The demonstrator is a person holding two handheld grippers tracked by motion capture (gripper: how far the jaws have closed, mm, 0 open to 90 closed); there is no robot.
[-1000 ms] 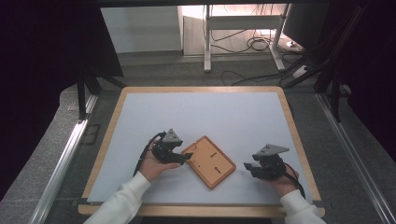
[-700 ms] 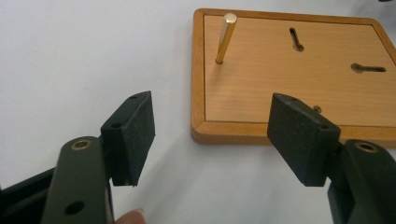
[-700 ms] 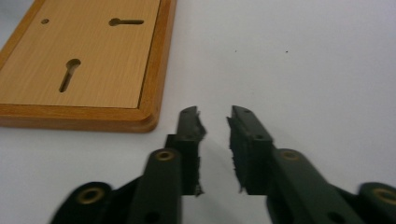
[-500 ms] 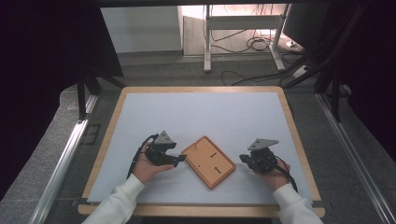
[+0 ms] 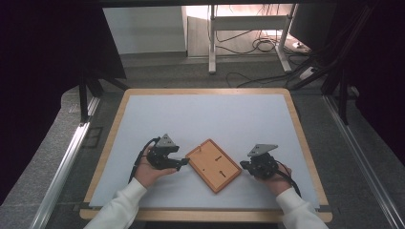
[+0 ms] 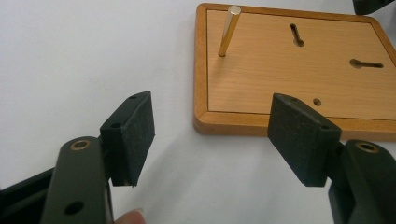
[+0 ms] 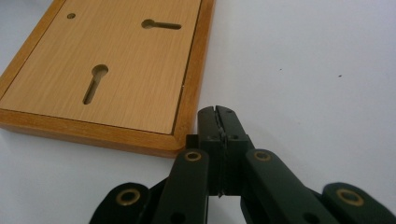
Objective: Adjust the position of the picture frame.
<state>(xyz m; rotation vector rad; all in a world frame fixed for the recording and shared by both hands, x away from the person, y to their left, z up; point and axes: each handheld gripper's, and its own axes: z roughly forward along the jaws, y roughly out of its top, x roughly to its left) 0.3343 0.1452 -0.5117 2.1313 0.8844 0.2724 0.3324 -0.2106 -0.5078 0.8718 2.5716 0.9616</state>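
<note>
Lying flat and turned at an angle on the near middle of the white table (image 5: 200,114), the wooden board (image 5: 213,165) carries one upright brass pin (image 6: 229,31). The left gripper (image 5: 180,163), jaws wide, sits just left of it; the right gripper (image 5: 243,164), jaws pressed together on nothing, just right.

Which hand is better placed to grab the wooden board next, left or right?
Left, probably. The left claw is open with the wooden board edge just ahead between its jaws. The right claw is shut beside the board's corner and would have to open first.
</note>
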